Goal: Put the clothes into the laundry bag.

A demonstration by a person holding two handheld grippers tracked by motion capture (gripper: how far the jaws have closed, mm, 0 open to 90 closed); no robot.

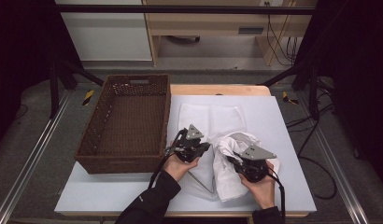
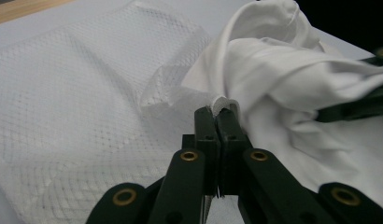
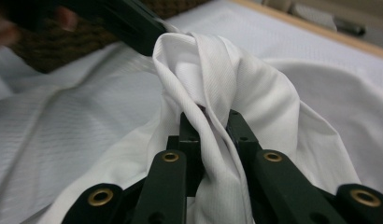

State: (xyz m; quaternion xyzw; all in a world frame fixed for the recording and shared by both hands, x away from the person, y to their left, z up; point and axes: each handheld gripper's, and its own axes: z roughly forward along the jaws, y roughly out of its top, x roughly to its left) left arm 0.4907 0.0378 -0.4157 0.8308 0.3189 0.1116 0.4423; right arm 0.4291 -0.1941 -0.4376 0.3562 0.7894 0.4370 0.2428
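A flat white mesh bag point(image 1: 210, 117) point(image 2: 87, 93) lies on the pale mat, near its middle. A bunched white cloth point(image 1: 234, 140) point(image 2: 283, 74) point(image 3: 217, 70) is heaped on the bag's right side. My left gripper point(image 1: 207, 146) point(image 2: 222, 109) is shut, with a thin white hem pinched at its tips, seemingly the mesh bag's edge. My right gripper point(image 1: 232, 157) point(image 3: 213, 123) is shut on a gathered fold of the white cloth. The two grippers face each other across the heap, and the left one's dark jaw point(image 3: 129, 23) touches the cloth's top.
A brown woven basket point(image 1: 119, 163) point(image 3: 49, 51) stands to the left of the mat. The mat point(image 1: 278, 121) covers a wooden table point(image 1: 217, 89). Cables trail from both grippers toward the front edge. Dark frame legs stand beyond the table's far corners.
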